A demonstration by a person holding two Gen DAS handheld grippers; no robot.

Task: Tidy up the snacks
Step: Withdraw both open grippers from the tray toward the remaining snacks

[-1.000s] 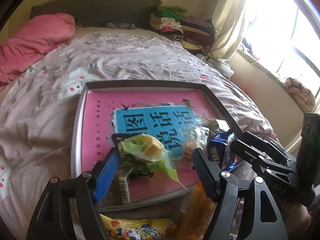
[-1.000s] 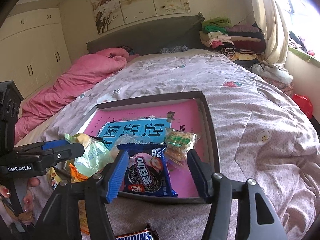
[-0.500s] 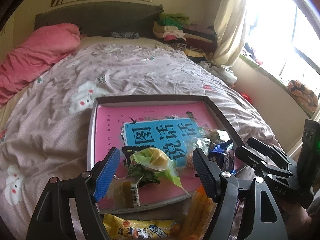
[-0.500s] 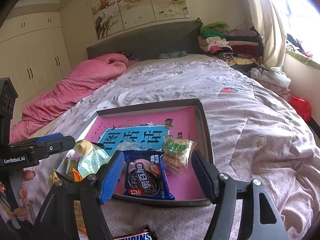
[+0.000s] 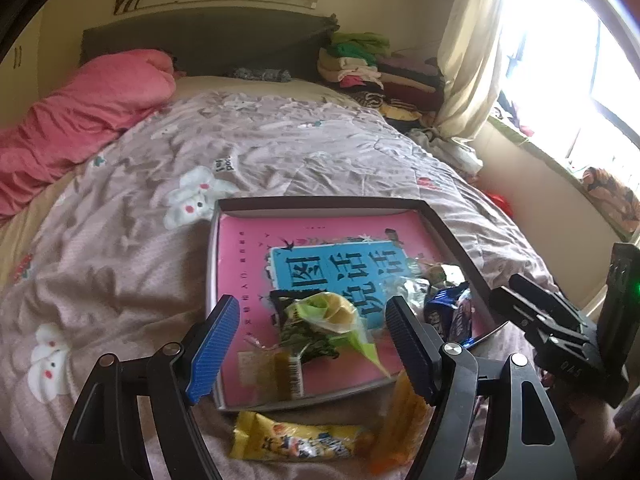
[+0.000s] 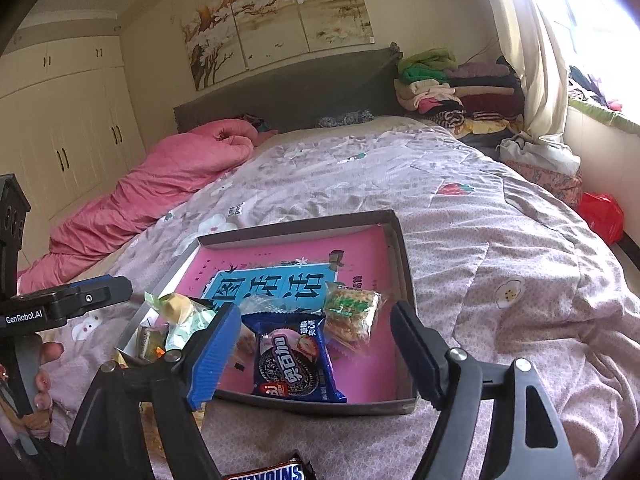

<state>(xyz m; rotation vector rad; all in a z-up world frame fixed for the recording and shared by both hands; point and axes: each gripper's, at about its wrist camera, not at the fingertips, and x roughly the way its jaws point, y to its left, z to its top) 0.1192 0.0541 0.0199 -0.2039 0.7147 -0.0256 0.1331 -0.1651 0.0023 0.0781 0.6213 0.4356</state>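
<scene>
The long yellow printed snack packet [image 5: 298,442] lies crosswise on the quilt just below the empty, spread-apart left gripper [image 5: 312,344] (the right gripper [image 6: 316,354], likewise agape and empty, looks farther off).

- Tray [image 6: 403,264]: thin card-like walls, matt grey-brown; pink base printed, slight sheen.
- Cookie pack [image 6: 294,360]: glossy blue foil-like film.
- Cracker pack [image 6: 352,312]: clear crinkled plastic.
- Green pack [image 5: 332,316]: translucent film, shiny.
- Yellow pack [image 5: 296,438]: glossy printed wrapper, creased.
- Quilt [image 6: 480,240]: matt cloth, quilted, wrinkled.
- Pink duvet [image 6: 160,184]: soft matt fabric.
- Left gripper [image 5: 312,344]: black matt plastic; pads [image 5: 212,348] blue, ribbed; metal-looking screws.
- Curtain [image 5: 472,40]: thin cloth.
</scene>
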